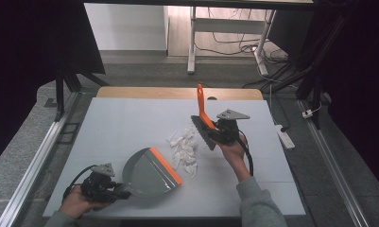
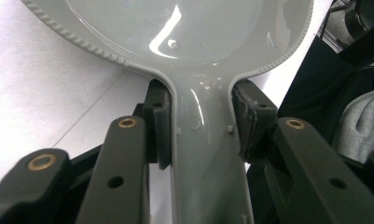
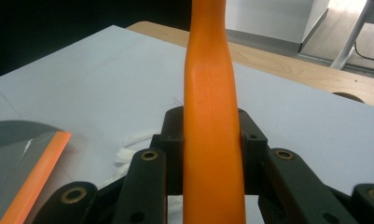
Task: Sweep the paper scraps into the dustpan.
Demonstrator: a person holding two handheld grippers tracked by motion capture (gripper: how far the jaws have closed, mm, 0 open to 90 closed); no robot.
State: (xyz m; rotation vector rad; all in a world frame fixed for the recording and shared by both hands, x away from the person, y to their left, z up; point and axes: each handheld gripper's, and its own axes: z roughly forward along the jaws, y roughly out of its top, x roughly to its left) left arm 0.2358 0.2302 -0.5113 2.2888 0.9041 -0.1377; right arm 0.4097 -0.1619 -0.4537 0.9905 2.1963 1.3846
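Black tongs clamp both tools: the left tongs (image 2: 201,130) are closed on the grey handle of the dustpan (image 1: 149,172), pads pressed to either side of it, while the right tongs (image 3: 212,140) are closed on the orange handle of the hand brush (image 1: 203,120). The dustpan lies flat near the front of the white bench (image 1: 121,127), its orange lip facing a heap of white scraps (image 1: 185,149) (crumpled paper, by the look). The brush head hovers just right of that heap, handle tilted up.
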